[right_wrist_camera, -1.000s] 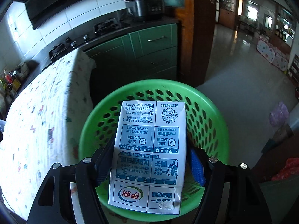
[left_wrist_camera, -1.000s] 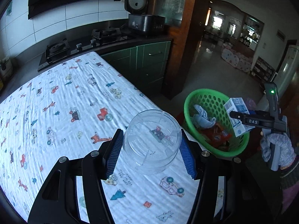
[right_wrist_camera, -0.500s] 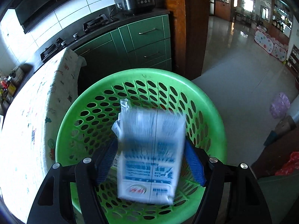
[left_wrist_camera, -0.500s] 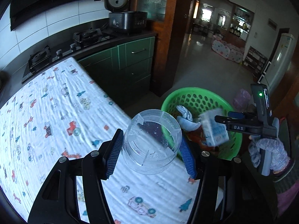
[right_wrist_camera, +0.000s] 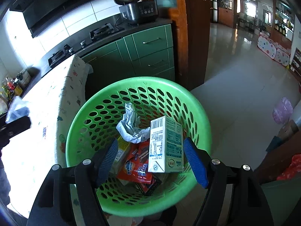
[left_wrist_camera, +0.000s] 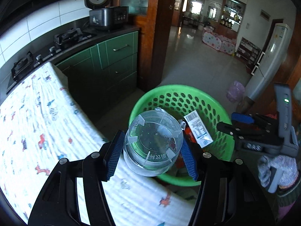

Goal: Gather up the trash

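Pointing steeply downward, the left gripper (left_wrist_camera: 151, 148) clamps a clear plastic cup (left_wrist_camera: 152, 144) between its blue pads (left_wrist_camera: 114, 157), both pads pressing the cup's sides. The cup is seen bottom-on: a round transparent base with raised ribs and embossed characters, the green of the basket (left_wrist_camera: 212, 103) showing through it. It hangs over the near rim of the basket, at the edge of the table (left_wrist_camera: 37, 128), whose white cloth is printed with small animals and vehicles.

The right gripper (right_wrist_camera: 151, 160) also points steeply down, over the basket (right_wrist_camera: 199, 109). Its jaws are opening, with no pad touching anything; the carton (right_wrist_camera: 166, 145) lies below and between them, free, inside the basket. In the left wrist view the right gripper (left_wrist_camera: 242, 124) shows side-on beside the basket's right rim, held by a hand (left_wrist_camera: 278, 169) in a knitted glove.

The carton is a white and teal milk box with a barcode at its upper end and fine print down its side; it leans on its side against the basket's right inner wall. Beside it rest a crumpled white paper (right_wrist_camera: 131, 127) and red snack wrappers (right_wrist_camera: 137, 164), all on the basket's perforated floor. The basket stands on the floor just beside the table's corner, in front of green cabinets (right_wrist_camera: 148, 52).
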### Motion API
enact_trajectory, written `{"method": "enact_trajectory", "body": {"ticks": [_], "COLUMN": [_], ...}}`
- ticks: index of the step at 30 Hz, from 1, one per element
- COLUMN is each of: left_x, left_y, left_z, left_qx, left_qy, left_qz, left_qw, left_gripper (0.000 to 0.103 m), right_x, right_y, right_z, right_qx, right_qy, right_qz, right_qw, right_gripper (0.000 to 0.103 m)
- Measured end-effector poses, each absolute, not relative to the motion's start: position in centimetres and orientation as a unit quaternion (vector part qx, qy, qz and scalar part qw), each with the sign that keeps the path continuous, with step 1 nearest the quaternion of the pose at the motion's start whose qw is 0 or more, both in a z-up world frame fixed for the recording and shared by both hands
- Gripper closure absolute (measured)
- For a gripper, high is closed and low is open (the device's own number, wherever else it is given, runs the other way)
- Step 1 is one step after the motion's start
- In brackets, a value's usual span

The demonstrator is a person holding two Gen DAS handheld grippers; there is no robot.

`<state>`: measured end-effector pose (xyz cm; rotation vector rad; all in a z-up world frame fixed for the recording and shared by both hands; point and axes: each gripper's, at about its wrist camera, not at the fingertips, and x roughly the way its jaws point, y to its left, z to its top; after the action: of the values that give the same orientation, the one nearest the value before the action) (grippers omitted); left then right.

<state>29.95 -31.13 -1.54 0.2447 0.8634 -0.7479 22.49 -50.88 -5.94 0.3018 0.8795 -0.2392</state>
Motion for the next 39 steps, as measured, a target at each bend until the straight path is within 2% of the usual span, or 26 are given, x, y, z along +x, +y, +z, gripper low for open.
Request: {"method": "enact_trajectory", "body": {"ticks": [14, 15, 16, 17, 20, 30, 39], "left_x": [29.4, 29.2, 29.1, 29.0, 28.5, 26.4, 24.2], "left_y": [-35.4, -35.5, -35.5, -35.4, -35.1, -30.7, -23.9], "left_z": [-3.3, -3.4, -3.4, -3.3, -3.0, -0.7, 1.1], "left_qx": [0.103, 0.102, 0.1, 0.099, 0.095, 0.097, 0.093], "left_qy": [0.432, 0.433, 0.435, 0.432, 0.426, 0.403, 0.379], "left_qz": [-0.386, -0.388, -0.39, -0.389, -0.393, -0.363, -0.318], "left_qw": [0.809, 0.807, 0.805, 0.807, 0.809, 0.834, 0.864], "left_gripper": [0.041, 0.039, 0.031, 0.029, 0.029, 0.028, 0.028], "right_x": [18.5, 18.3, 18.2, 18.1, 17.5, 15.9, 14.6], "right_y": [-50.1, -50.0, -49.9, -49.9, -49.6, -48.0, -43.9], "right_z": [-5.2, -5.2, -5.2, -5.3, -5.5, -5.2, -4.0], "right_qx": [0.139, 0.141, 0.143, 0.144, 0.145, 0.153, 0.141], "right_qy": [0.405, 0.405, 0.404, 0.404, 0.404, 0.395, 0.378], "right_qz": [-0.113, -0.112, -0.111, -0.111, -0.112, -0.104, -0.086], "right_qw": [0.896, 0.896, 0.897, 0.897, 0.896, 0.9, 0.911], "right_gripper": [0.029, 0.029, 0.029, 0.029, 0.029, 0.029, 0.023]}}
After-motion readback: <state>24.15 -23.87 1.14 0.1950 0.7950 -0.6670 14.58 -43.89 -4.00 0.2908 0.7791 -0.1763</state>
